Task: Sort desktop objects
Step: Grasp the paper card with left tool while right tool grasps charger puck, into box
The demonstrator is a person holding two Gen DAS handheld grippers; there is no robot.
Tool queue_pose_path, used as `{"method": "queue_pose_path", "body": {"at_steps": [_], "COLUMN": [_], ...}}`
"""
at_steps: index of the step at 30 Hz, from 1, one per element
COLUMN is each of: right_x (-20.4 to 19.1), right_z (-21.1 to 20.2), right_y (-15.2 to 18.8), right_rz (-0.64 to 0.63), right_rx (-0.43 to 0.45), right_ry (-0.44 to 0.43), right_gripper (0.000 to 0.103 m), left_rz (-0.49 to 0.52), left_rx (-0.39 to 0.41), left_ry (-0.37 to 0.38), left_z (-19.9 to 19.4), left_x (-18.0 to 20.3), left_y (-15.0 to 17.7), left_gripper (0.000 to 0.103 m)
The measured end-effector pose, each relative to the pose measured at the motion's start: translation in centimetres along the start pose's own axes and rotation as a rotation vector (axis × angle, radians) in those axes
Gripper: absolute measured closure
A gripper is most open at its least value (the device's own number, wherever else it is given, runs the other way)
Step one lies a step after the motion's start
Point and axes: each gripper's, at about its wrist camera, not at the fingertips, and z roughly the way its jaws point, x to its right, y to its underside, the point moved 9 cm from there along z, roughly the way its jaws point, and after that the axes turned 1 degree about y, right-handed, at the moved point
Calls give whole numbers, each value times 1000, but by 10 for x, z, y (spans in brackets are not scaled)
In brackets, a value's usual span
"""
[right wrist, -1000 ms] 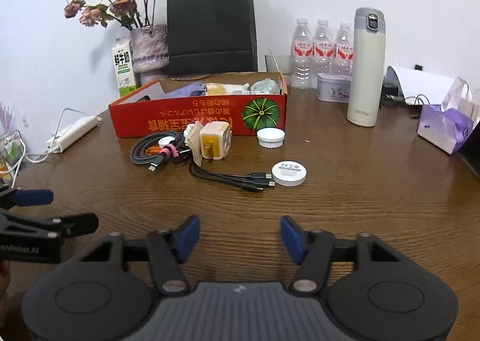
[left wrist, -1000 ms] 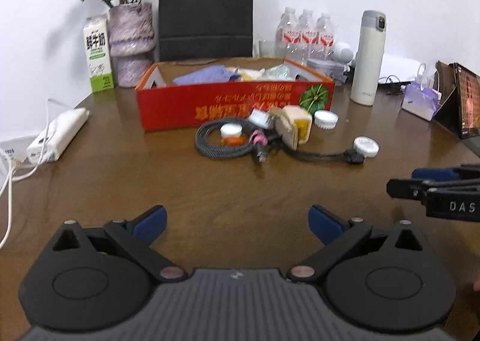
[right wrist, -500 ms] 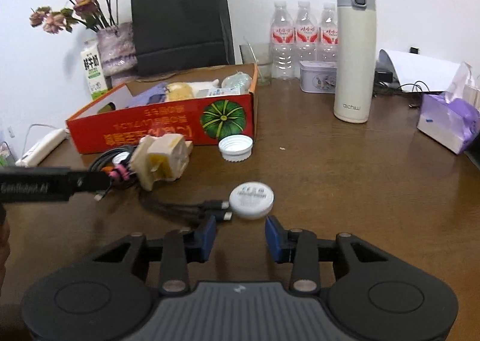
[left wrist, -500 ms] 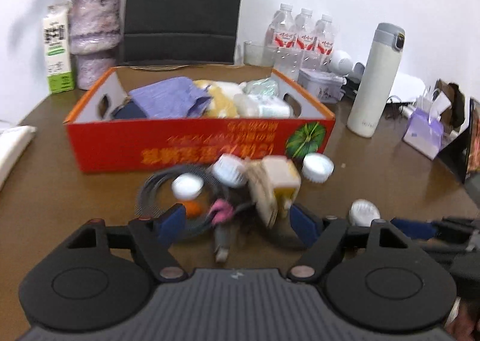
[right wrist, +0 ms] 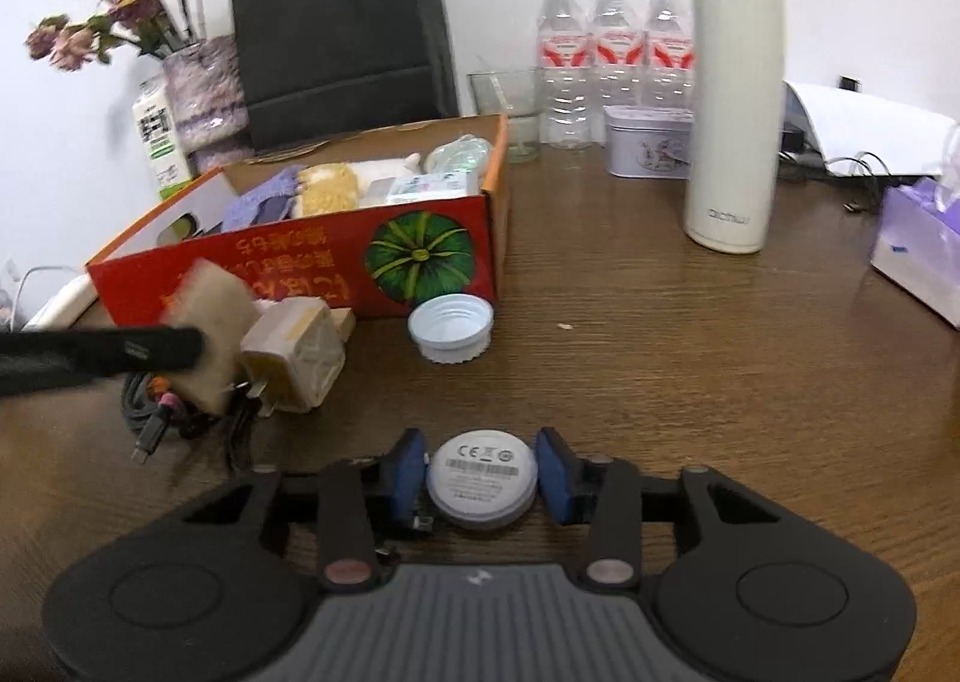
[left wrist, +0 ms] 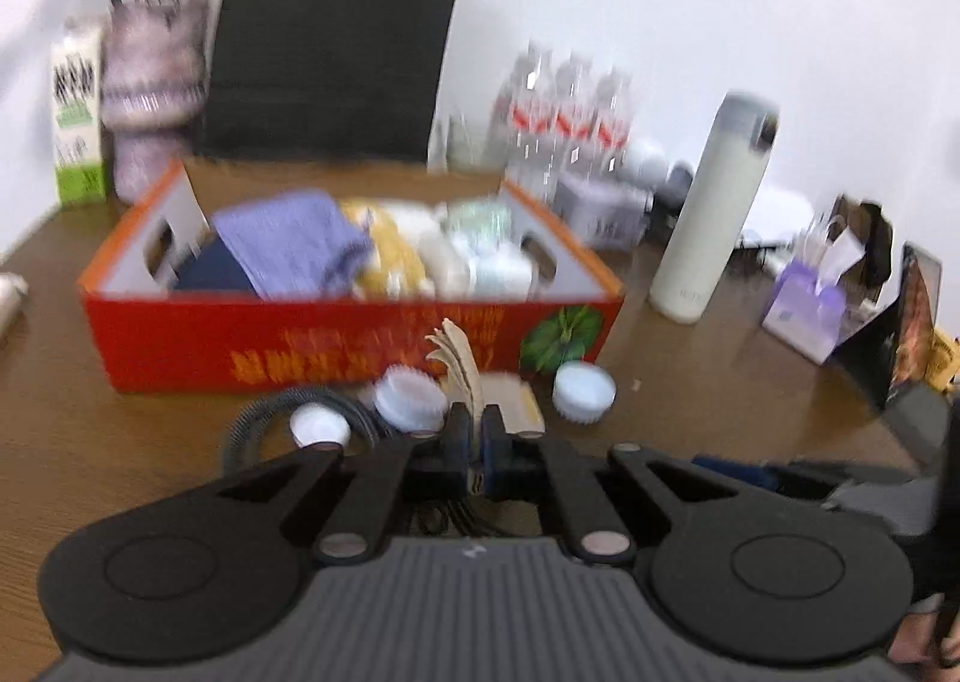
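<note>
Claws first: the left claw is pinched nearly closed on a thin beige tag-like piece standing up from the cable bundle, its blue pads almost meeting either side of it; the right claw is partly open with a white round disc lying between its blue pads, close to both, though whether they press it I cannot tell. A second ago both claws hung wide apart over bare table, well short of the clutter; half a second ago the left was spread above the bundle and the right had narrowed just behind the disc; since then the left has shut and the right has advanced around the disc. The left wrist view, badly blurred, shows the coiled black cable, two small white caps beside it and a third cap to the right, all just in front of the red cardboard box filled with cloth and packets. The right wrist view, sharp, shows what the left hides: the left claw's black finger laid across the beige piece next to a cream plug adapter, an upturned white bottle cap touching the box front, and the brown table carrying a cream flask.
</note>
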Motion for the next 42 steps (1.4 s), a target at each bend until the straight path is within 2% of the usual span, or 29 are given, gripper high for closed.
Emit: {"method": "queue_pose_path", "body": {"at_steps": [2, 5, 10, 12, 16, 19, 21, 25, 30, 34, 38, 42], "right_x": [0, -4, -1, -4, -24, -46, -60, -75, -81, -82, -86, -99], "right_z": [-3, -11, -31, -40, -68, -93, -106, -127, -145, -154, -148, -123], "right_y": [3, 13, 27, 34, 54, 64, 65, 55, 27, -23, -81, -139], "right_rz": [-18, -88, -78, -69, -39, -77, -113, -138, -128, -102, -126, -106], "right_rx": [0, 3, 4, 3, -3, 26, 53, 99, 149, 216, 268, 256], "right_ry": [12, 69, 93, 78, -6, -37, -44, -47, -77, -111, -99, -157], "right_gripper": [64, 64, 64, 65, 65, 65, 65, 65, 65, 65, 65, 65], "left_rz": [32, 53, 29, 20, 38, 48, 52, 46, 37, 35, 15, -21], "left_rx": [29, 27, -55, -86, -85, -89, -91, -46, 24, 85, 92, 45], "left_ry": [-15, -36, -30, -18, -22, -24, -32, -36, -81, -66, -70, -75], "left_z": [-19, -36, -50, -56, -73, -84, -90, -112, -135, -140, -117, -76], "left_x": [0, 0, -1, 2, 7, 8, 9, 5, -17, -39, -65, -91], "left_y": [-5, 0, 39, 55, 73, 80, 85, 83, 57, 2, -52, -95], "left_gripper": [98, 98, 98, 98, 98, 98, 98, 98, 98, 98, 98, 98]}}
